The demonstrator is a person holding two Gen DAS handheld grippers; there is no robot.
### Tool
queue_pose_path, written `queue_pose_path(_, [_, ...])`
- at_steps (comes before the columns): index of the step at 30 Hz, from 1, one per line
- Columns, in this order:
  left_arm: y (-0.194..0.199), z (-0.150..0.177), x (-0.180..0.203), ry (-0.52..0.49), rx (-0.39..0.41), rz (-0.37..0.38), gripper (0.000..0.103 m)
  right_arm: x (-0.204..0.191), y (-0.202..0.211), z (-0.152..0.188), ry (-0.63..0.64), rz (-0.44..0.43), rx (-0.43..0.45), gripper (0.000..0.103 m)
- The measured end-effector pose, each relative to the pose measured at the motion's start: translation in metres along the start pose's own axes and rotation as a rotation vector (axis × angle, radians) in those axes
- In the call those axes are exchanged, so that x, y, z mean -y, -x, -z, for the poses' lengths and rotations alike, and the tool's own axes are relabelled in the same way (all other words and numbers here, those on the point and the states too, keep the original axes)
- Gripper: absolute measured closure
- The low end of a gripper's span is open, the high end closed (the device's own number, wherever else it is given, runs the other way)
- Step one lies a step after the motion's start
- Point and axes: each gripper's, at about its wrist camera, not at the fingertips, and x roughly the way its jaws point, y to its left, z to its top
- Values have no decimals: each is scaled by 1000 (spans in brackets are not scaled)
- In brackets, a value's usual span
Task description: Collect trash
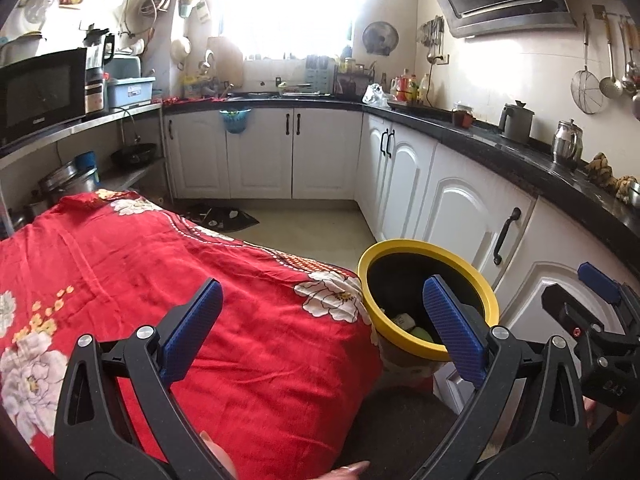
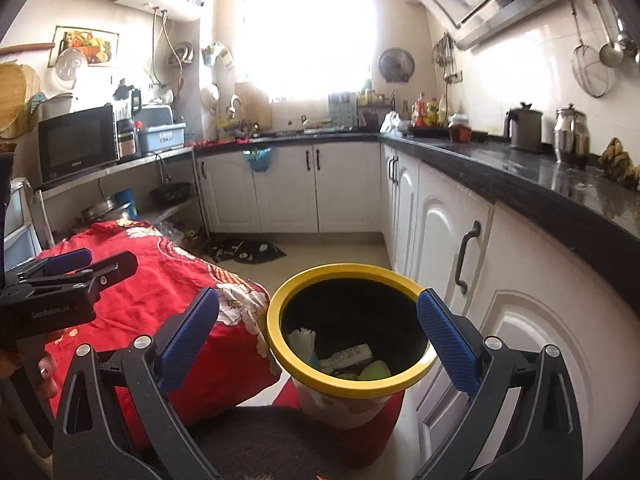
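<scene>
A yellow-rimmed trash bin (image 2: 280, 354) with a black inside stands on the floor beside the table; it also shows in the left wrist view (image 1: 370, 304). Several pieces of trash lie in it: a white wrapper (image 2: 350, 354), a white crumpled piece (image 2: 302, 340) and a pale green piece (image 2: 376, 370). My right gripper (image 2: 318, 334) is open and empty, above the bin's mouth. My left gripper (image 1: 322, 324) is open and empty, over the table's right edge next to the bin. The red floral tablecloth (image 1: 160, 280) shows no trash on it.
White cabinets (image 2: 452, 240) under a black countertop (image 2: 520, 188) run along the right and back. A shelf with a microwave (image 1: 40, 92) stands at the left. A dark mat (image 2: 248, 250) lies on the floor ahead.
</scene>
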Motion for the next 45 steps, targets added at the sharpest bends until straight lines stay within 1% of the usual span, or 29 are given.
queue_pose_path(5, [14,8,1,-17,39,-6,11,-2,23,9,3,33,85,6])
queue_pose_path(8, [21,11,-2,-5,56,-6,11,-1,36,17,-11,60,136,6])
queue_pose_path(14, [29,16,-6,9,85,-19,11,-1,40,22,-11,96,171,6])
queue_pose_path(24, [32,17,-8,24,92,-21,11,-7,40,24,2,86,167,6])
queue_pose_path(45, [33,17,-9,28,95,-24,11,-7,38,27,-6,88,160,6])
